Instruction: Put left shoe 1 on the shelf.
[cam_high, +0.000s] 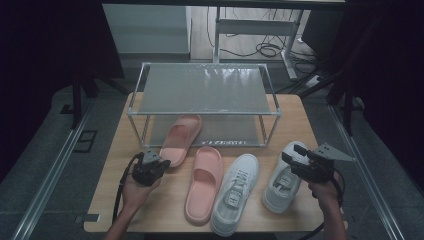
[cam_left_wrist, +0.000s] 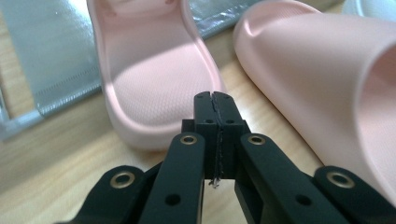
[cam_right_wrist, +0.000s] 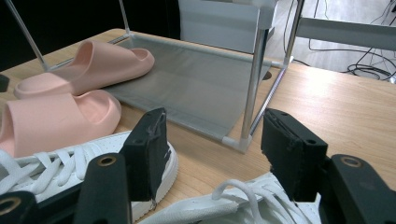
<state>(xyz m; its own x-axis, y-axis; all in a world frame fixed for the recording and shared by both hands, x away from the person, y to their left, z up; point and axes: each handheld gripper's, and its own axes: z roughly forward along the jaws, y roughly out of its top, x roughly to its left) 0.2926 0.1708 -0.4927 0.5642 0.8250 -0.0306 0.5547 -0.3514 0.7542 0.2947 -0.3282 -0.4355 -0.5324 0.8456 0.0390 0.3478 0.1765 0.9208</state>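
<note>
Our left gripper (cam_left_wrist: 215, 100) has its jaws clenched together on nothing, tips just short of the heel of the pink slide (cam_left_wrist: 154, 79) that lies half on the shoe rack's (cam_high: 205, 90) lower shelf. Our right gripper (cam_right_wrist: 210, 140) stands released above a white sneaker (cam_right_wrist: 233, 205). We judge we are nudging the slide in; next calls for a straight push on the heel.

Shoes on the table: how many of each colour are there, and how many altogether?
Pink slides: 2, one partly on the rack's lower shelf, one on the table
White sneakers: 2, one in the middle, one at the right
Total: 4 shoes
</note>
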